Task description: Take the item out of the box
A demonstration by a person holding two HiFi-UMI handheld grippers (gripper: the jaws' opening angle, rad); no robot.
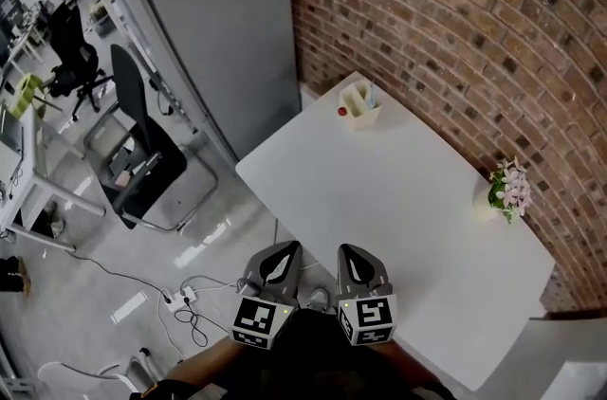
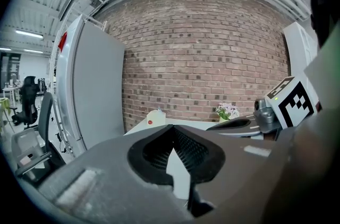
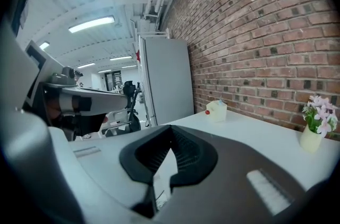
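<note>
Box (image 1: pixel 359 101) stands single on the table (image 1: pixel 398 199), with one flower vase (image 1: pixel 504 191).

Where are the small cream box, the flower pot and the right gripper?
small cream box (image 1: pixel 360 112): head view, its near wall.
flower pot (image 1: pixel 508 188): head view, the pink blossoms.
right gripper (image 1: pixel 353 251): head view, its closed tips.

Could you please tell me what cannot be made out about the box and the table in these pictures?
- The box: contents too small in every view; only a bluish tip shows, head view.
- The red thing by the box: too small to identify or to tell whether it touches.
- The table: near edge, head view, hidden behind the left gripper and right gripper.
</note>
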